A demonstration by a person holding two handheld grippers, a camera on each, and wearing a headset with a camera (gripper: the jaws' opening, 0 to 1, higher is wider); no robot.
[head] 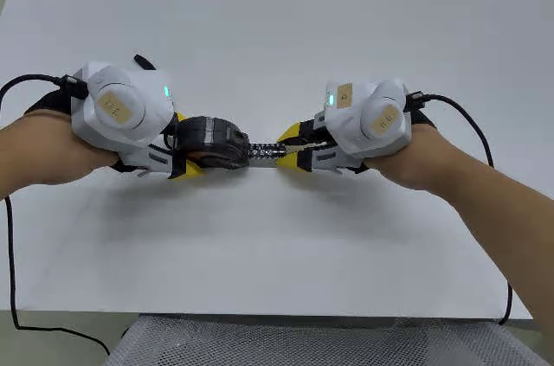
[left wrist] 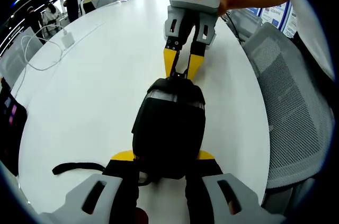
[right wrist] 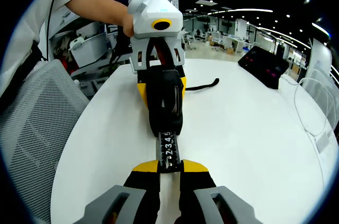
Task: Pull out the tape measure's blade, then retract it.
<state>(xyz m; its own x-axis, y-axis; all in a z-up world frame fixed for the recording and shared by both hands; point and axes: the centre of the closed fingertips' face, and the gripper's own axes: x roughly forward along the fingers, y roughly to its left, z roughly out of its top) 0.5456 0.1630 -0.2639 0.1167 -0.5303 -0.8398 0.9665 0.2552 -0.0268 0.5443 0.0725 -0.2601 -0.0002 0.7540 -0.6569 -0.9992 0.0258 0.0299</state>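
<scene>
left gripper (head: pixel 183 157) clamped on tape measure (head: pixel 212 143), mid-worktop (head: pixel 277 245) | right gripper (head: pixel 291 149) pinching blade (head: pixel 264 151) tip | blade barely out | more pulling, then retracting, left to do

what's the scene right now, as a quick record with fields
surface: white table
left gripper: fingers closed on the black tape measure case
right gripper: fingers pinching the blade near its end
blade state: a short stretch out of the case, running straight between the two grippers
strap: black, lying on the table beside the case
stage: cannot tell whether it is being pulled out or retracted
</scene>
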